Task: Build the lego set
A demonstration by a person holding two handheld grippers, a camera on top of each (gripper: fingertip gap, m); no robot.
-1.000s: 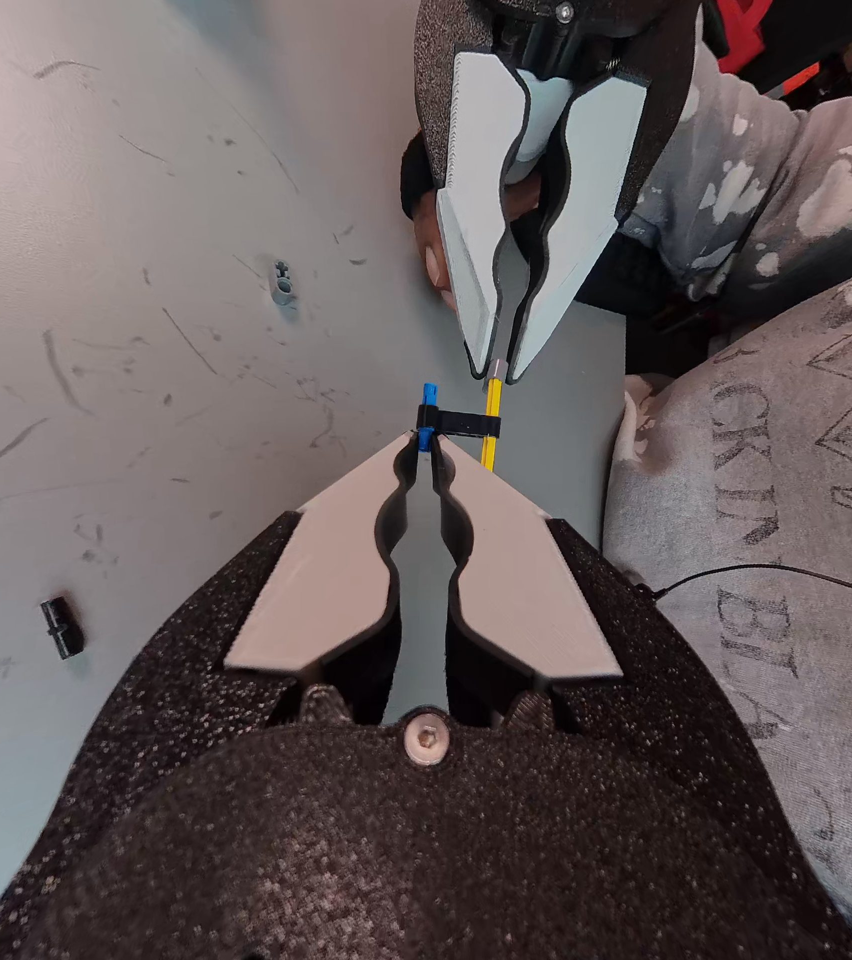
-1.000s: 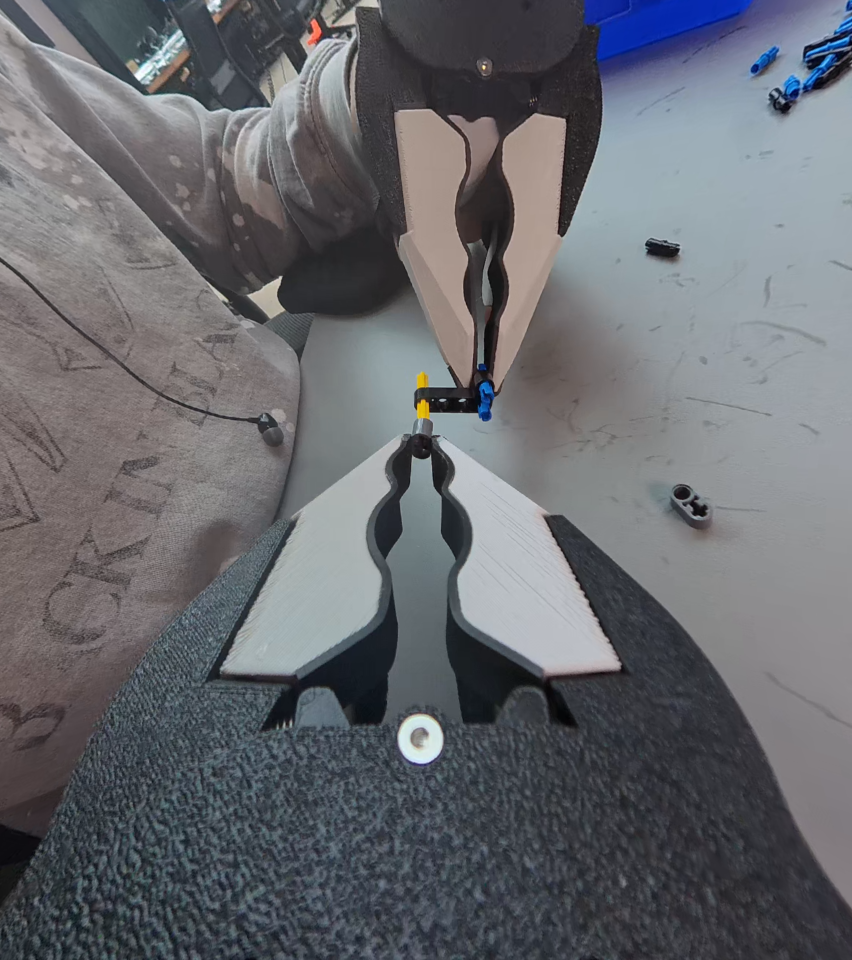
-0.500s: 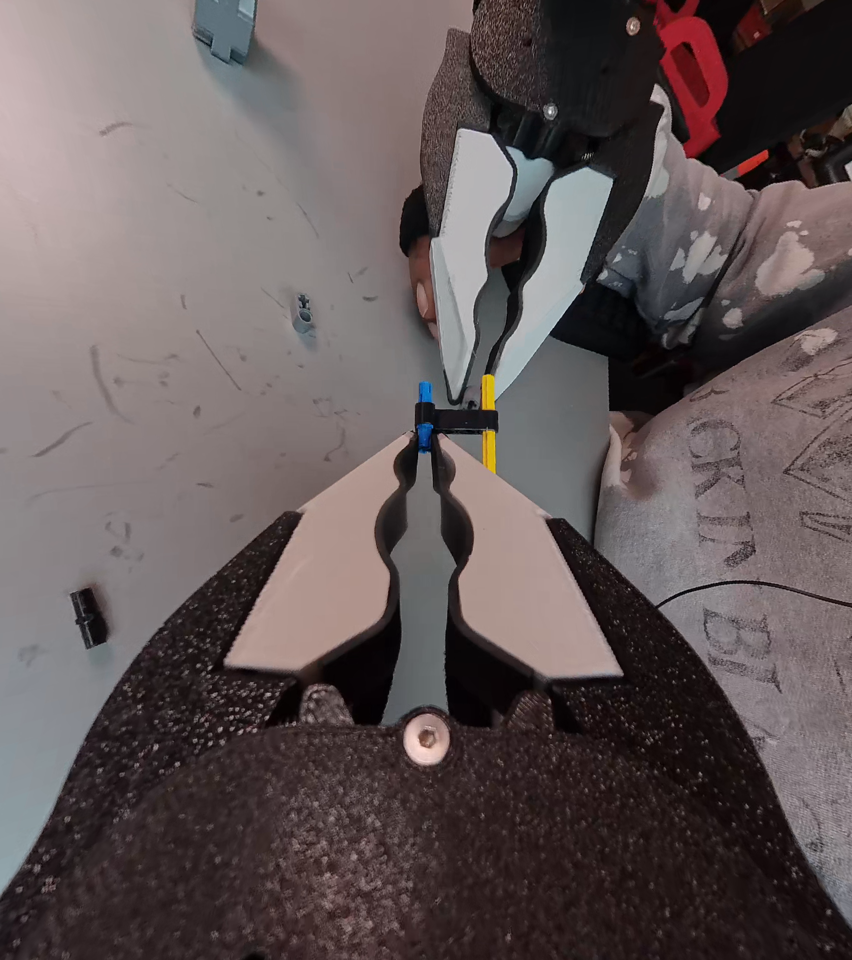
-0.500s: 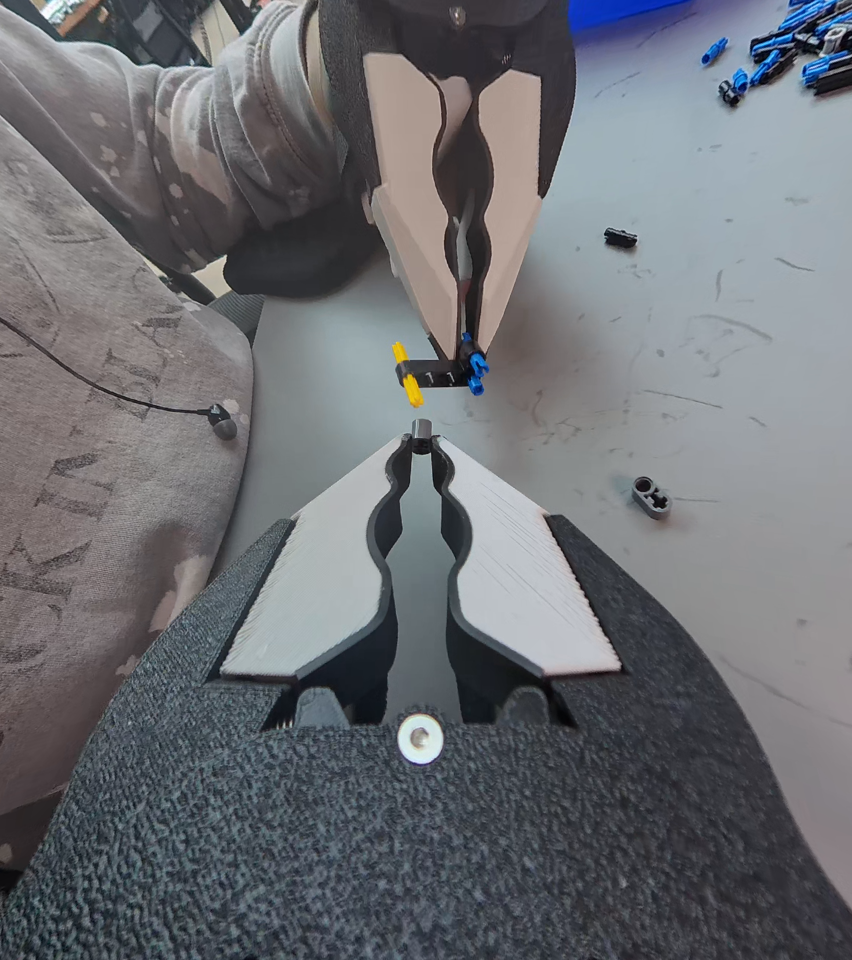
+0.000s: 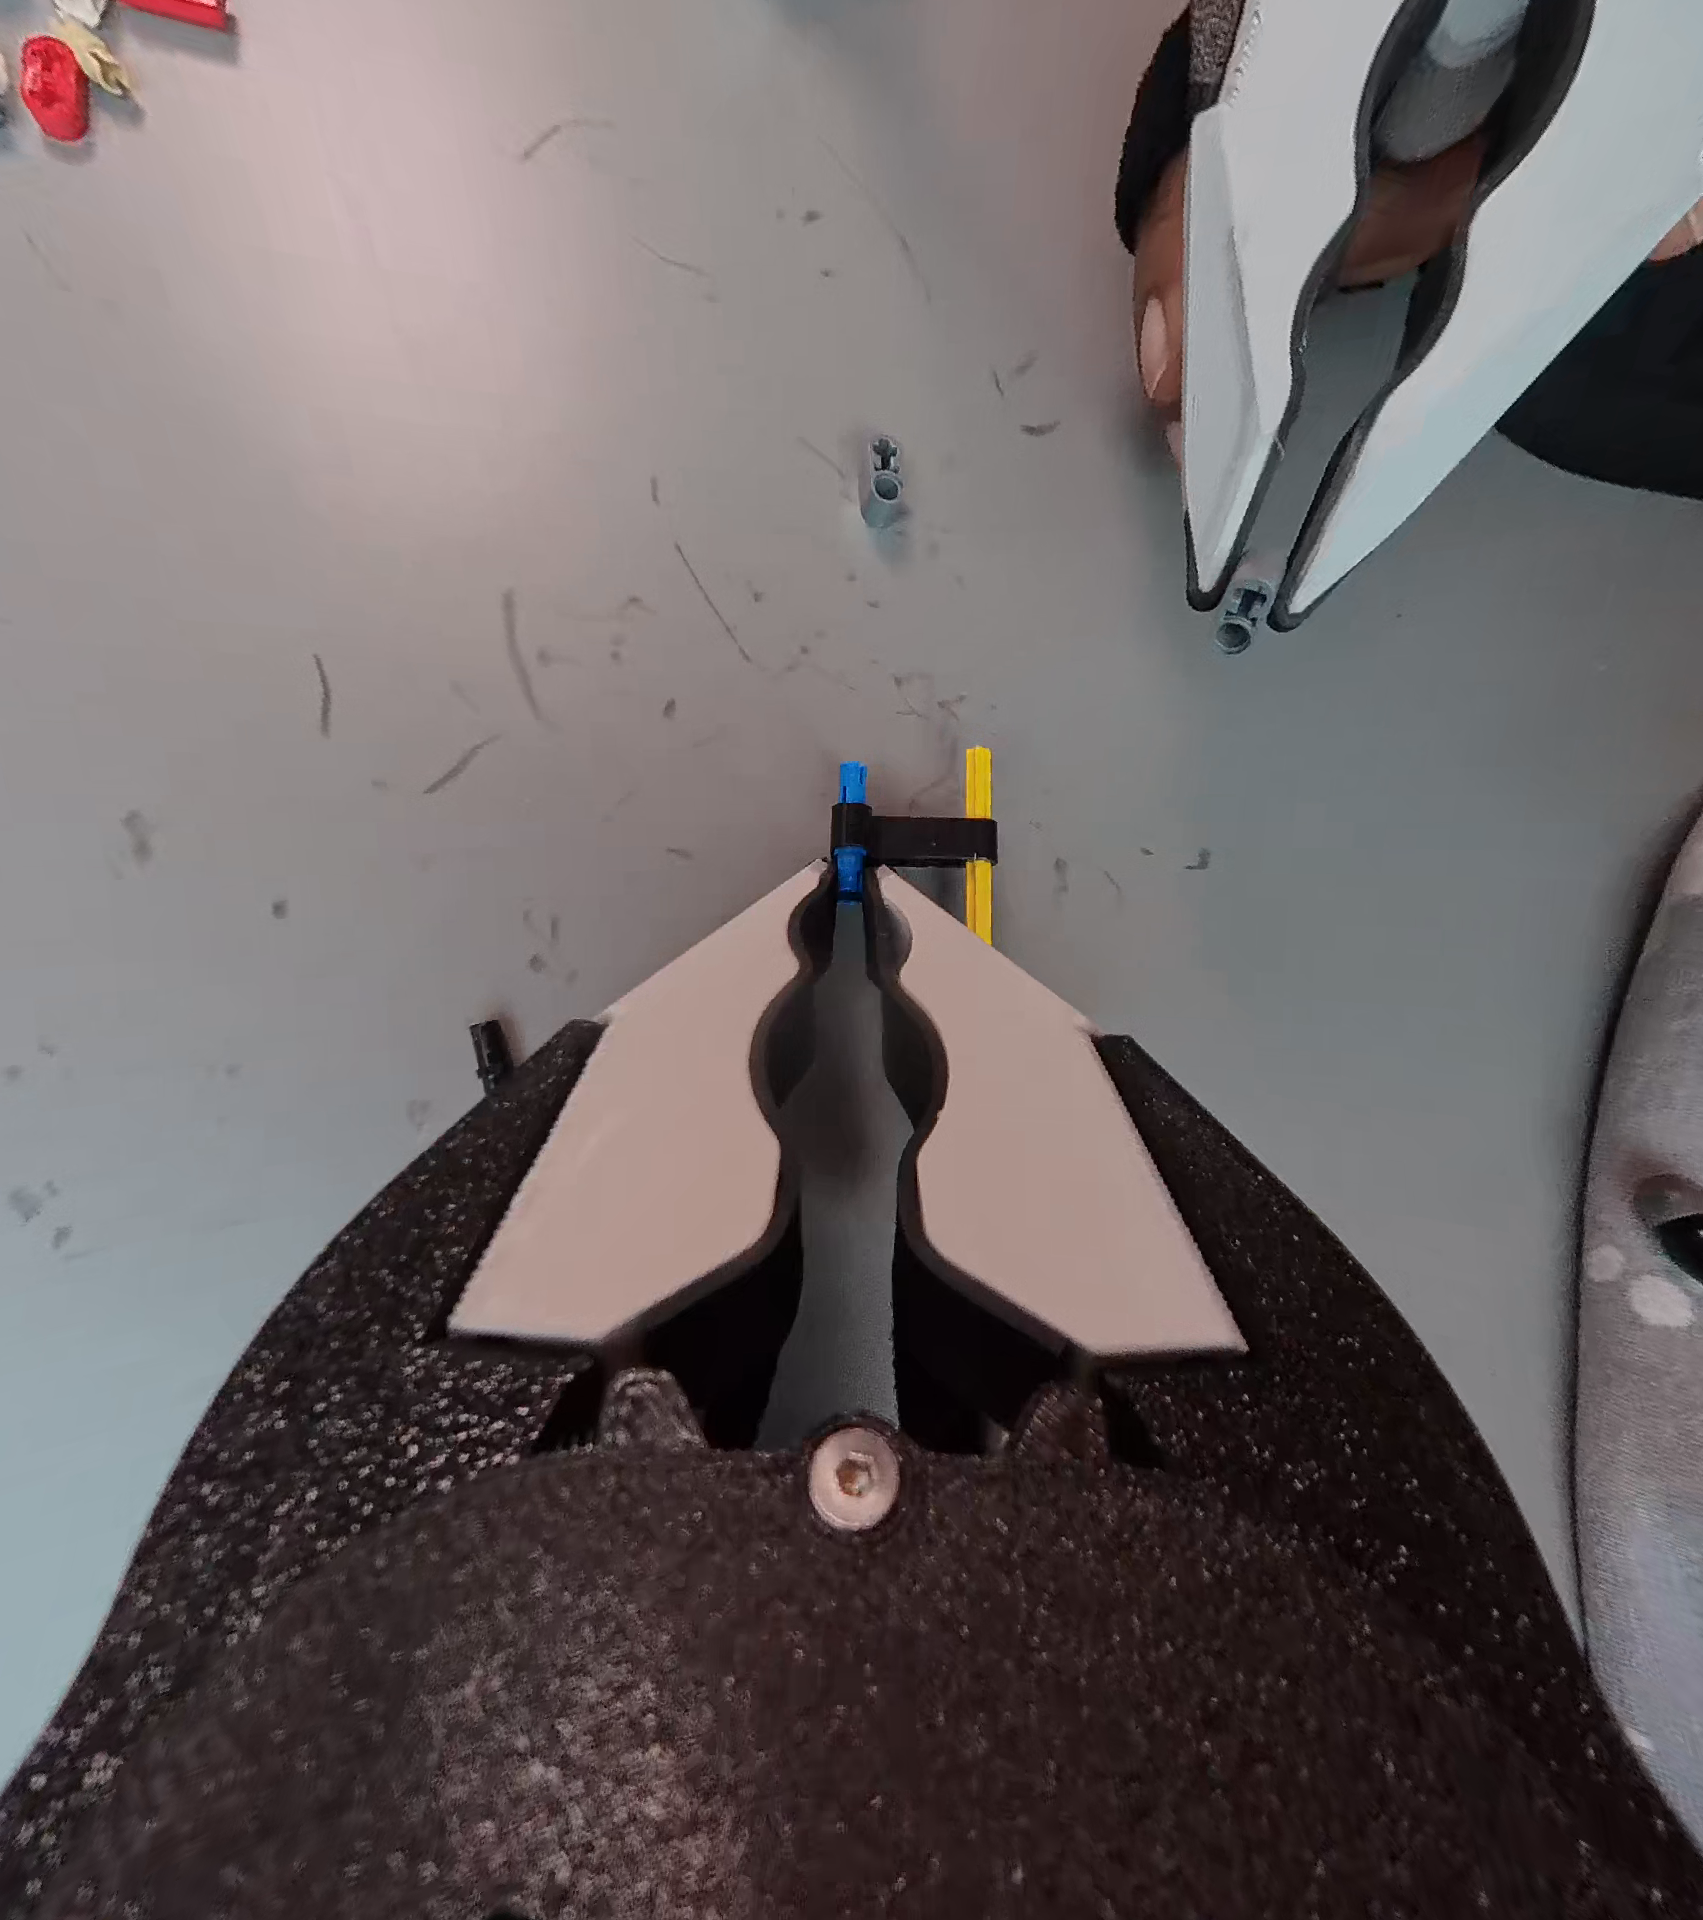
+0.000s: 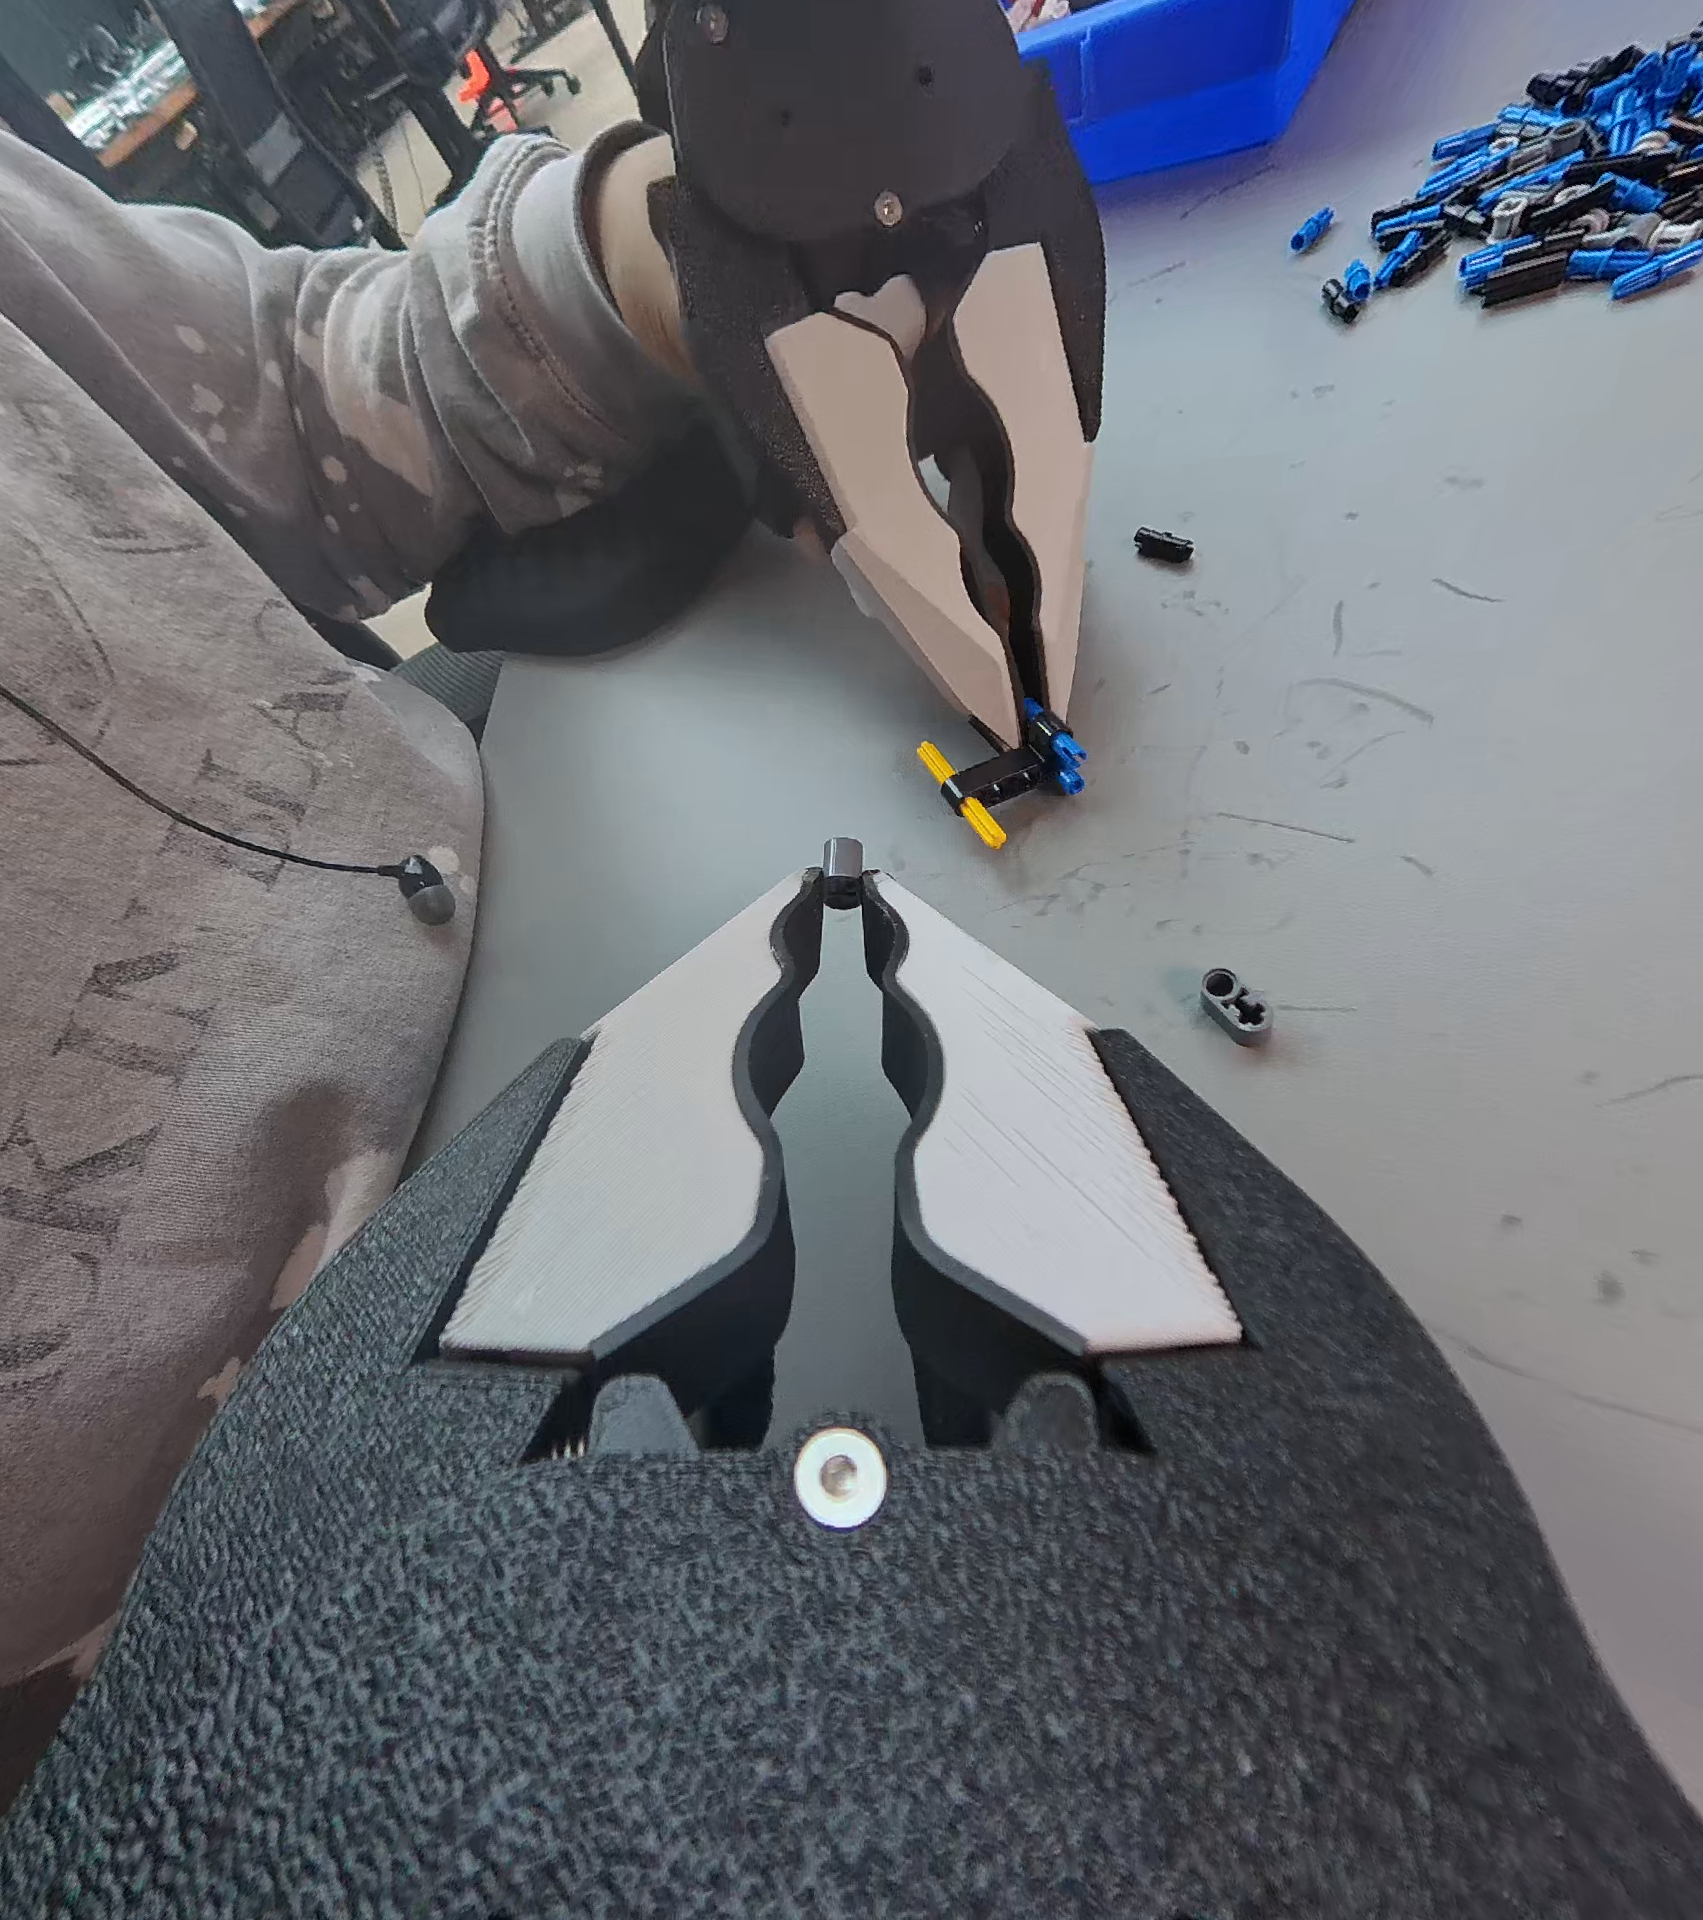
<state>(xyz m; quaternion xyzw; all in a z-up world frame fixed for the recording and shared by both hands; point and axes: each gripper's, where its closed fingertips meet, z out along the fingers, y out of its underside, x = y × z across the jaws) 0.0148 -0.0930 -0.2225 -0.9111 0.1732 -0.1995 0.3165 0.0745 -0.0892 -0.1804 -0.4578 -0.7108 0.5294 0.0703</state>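
Left gripper (image 5: 849, 883) clamps the blue plastic pin (image 5: 851, 821) of a black beam (image 5: 914, 840) carrying a yellow ribbed axle (image 5: 978, 842); right gripper (image 6: 839, 885) clamps a small grey cylindrical bush (image 6: 839, 864).

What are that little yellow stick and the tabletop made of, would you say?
The yellow stick looks like hard moulded plastic: a bright even colour and crisp ridges along its length. The tabletop seems a smooth matt grey laminate or painted board, going by its dull sheen and many dark scuffs; which one, I cannot tell.

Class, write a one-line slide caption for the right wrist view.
Right gripper pinches a grey bush; left gripper holds the black beam.
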